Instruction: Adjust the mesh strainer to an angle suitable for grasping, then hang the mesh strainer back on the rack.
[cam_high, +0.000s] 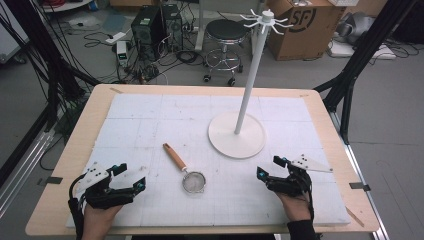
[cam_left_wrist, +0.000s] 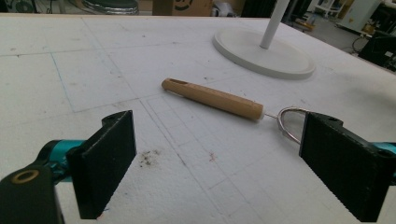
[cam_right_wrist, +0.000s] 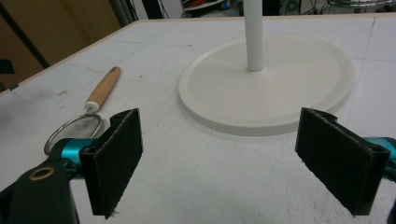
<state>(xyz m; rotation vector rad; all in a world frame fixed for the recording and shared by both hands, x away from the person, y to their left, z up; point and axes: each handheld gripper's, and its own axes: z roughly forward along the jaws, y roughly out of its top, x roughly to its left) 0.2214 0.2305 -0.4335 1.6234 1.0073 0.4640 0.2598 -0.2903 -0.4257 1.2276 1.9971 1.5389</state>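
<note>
- High view: left gripper and right gripper rest on the white mat, jaws spread, empty; strainer lies between them.
- Left gripper view: jaws spread; strainer just ahead.
- Right gripper view: jaws spread, facing stand base.

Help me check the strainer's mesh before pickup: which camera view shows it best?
The high view: the strainer lies whole, mesh bowl and wooden handle unblocked. The left gripper view gives the handle close up, but a jaw hides most of the ring. The right gripper view catches handle and part of the ring.

Bright, even overhead light, soft shadows, slightly soft focus throughout.
</note>
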